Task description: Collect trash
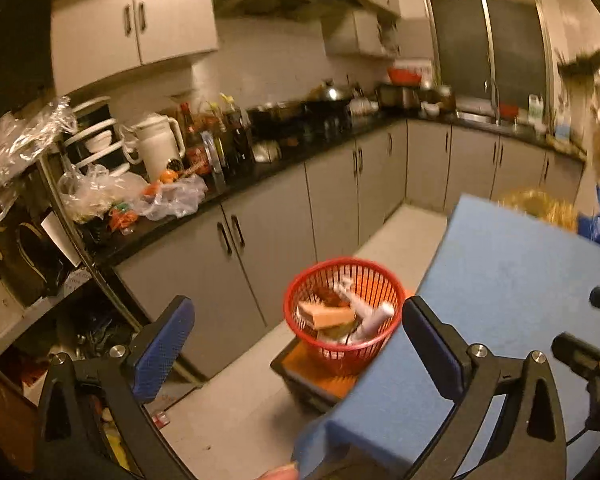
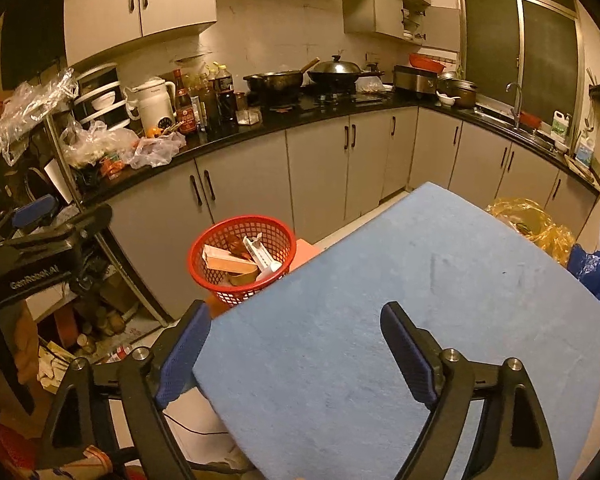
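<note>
Red plastic mesh is forming the trash basket (image 1: 344,308), which is sitting ahead of the left hand-held gripper (image 1: 300,344), between its spread fingers, beside the blue table (image 1: 520,280) and holding a wooden block (image 1: 328,316) and white scraps. The right hand-held gripper (image 2: 296,360) is hovering wide open and empty over that table, the basket lying ahead to its left.

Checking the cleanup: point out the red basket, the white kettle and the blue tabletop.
red basket (image 2: 242,258): right wrist view, front rim.
white kettle (image 2: 153,102): right wrist view, body.
blue tabletop (image 2: 440,300): right wrist view, bare middle.
</note>
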Demonstrator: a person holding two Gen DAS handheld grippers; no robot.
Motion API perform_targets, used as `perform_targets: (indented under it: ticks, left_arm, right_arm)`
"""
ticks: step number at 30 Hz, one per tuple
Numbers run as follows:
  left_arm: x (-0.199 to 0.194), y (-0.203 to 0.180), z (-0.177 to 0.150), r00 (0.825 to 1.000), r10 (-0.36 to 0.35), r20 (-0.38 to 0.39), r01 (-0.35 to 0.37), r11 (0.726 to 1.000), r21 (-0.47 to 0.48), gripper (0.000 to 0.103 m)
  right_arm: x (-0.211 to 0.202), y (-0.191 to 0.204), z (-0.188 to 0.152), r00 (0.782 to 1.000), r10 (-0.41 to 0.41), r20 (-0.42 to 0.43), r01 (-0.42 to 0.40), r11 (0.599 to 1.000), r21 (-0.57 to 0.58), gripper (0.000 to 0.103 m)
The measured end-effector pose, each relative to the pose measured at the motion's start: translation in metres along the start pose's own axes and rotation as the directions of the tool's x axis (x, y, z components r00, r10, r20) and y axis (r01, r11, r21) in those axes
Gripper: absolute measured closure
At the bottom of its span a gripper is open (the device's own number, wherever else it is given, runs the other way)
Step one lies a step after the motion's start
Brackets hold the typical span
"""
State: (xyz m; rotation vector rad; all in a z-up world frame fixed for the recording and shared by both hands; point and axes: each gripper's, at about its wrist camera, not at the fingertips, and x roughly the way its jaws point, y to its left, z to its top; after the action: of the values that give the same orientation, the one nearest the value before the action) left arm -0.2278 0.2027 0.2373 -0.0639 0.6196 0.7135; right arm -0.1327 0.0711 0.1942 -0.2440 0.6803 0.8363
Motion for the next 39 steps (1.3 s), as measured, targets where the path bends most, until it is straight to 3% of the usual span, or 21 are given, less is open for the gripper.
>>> perform_targets:
  ticks: [3, 39]
  left_arm:
    - [0.003, -0.003, -0.002, 0.999, 0.032, -0.007, -0.032, 0.999, 0.005, 0.000]
    - [0.037, 0.002, -0.012, 0.992, 0.055, -0.115, -0.051, 0.998, 0.036, 0.000]
  right_arm:
    - [0.001, -0.001, -0.002, 1.000, -0.001, -0.003, 0.001, 1.000, -0.012, 0.013]
    - [0.028, 0.020, 0.002, 0.997, 0.000, -0.077, -0.005, 0.998, -0.063, 0.013]
